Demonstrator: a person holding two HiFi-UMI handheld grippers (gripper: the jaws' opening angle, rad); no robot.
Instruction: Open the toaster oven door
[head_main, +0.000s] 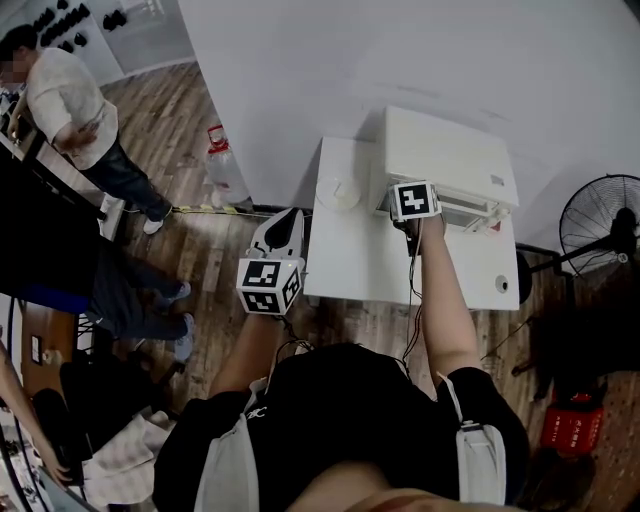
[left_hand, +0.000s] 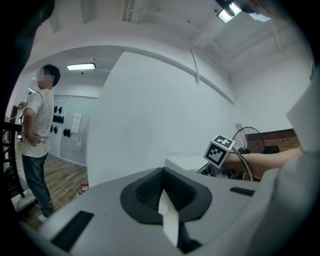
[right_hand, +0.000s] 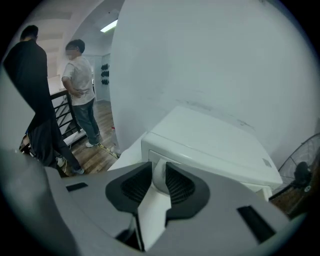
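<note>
A white toaster oven (head_main: 450, 160) stands at the back of a small white table (head_main: 350, 255), against the wall. My right gripper (head_main: 410, 214) is at the oven's front top edge, pointing down at it. In the right gripper view the oven (right_hand: 215, 145) fills the middle, and my right gripper (right_hand: 159, 176) is open with a rounded white part of the oven's front, seemingly the handle's end, in the gap between the pads. My left gripper (head_main: 287, 218) hangs off the table's left edge, away from the oven. Its pads meet in the left gripper view (left_hand: 162, 189), with nothing between them.
A small round white object (head_main: 338, 193) sits on the table left of the oven. A standing fan (head_main: 603, 222) and a red crate (head_main: 572, 426) are to the right. A water bottle (head_main: 224, 165) stands on the floor by the wall. A person (head_main: 75, 115) stands far left.
</note>
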